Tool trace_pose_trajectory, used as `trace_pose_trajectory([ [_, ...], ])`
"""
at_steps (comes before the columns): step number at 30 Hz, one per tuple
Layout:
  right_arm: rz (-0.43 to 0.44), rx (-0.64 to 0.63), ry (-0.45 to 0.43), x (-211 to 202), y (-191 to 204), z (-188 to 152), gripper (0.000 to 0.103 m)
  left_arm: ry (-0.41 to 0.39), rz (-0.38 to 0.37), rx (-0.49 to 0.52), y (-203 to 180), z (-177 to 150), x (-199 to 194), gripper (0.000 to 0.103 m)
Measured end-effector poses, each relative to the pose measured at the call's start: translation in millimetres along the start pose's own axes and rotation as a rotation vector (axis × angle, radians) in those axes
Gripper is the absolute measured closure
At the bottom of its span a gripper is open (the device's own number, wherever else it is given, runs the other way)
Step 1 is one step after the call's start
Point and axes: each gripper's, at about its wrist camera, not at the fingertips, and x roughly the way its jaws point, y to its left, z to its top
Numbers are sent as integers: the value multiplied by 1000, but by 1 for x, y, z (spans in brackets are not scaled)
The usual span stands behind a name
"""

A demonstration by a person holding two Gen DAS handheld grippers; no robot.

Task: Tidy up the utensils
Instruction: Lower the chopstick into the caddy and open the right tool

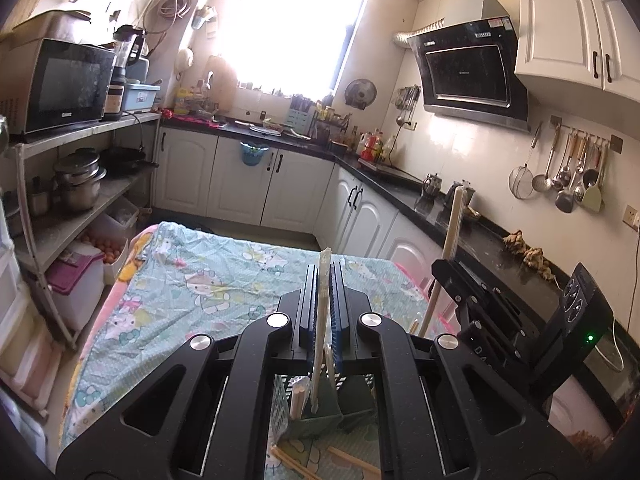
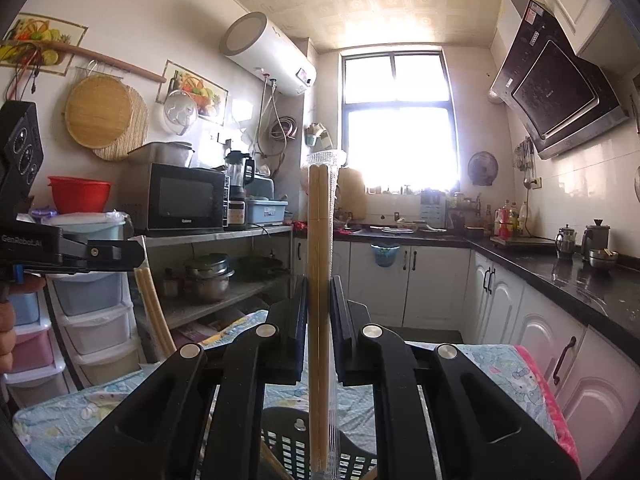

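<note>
My left gripper point(image 1: 324, 271) is shut on a pair of pale chopsticks in a clear sleeve point(image 1: 322, 304) that stands upright between the pads. Its lower end hangs over a lattice utensil basket point(image 1: 281, 404) with dark green compartments, one holding a wrapped pair point(image 1: 299, 396). My right gripper point(image 2: 319, 280) is shut on a pair of wooden chopsticks in a clear sleeve point(image 2: 319, 240), upright above the same basket point(image 2: 286, 444). The two views show each other: the right gripper point(image 1: 442, 270) with its chopsticks point(image 1: 451, 232), and the left gripper point(image 2: 136, 254) with its chopsticks point(image 2: 154, 312).
The basket stands on a table under a cartoon-print cloth point(image 1: 192, 280). Loose chopsticks point(image 1: 288, 462) lie on the cloth near the basket. A black counter point(image 1: 480, 240) runs along the right, a metal shelf with a microwave point(image 1: 68, 84) along the left. A person's hand point(image 2: 6, 320) shows at the left edge.
</note>
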Motion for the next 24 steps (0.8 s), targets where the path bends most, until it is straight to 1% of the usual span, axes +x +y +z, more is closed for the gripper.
trace_pose_trajectory([
  [12, -46, 9, 8, 10, 2, -31, 92, 48, -7, 4, -3, -22, 15, 100],
  [24, -57, 32, 45, 14, 3, -48, 92, 83, -11, 2, -4, -36, 24, 100],
])
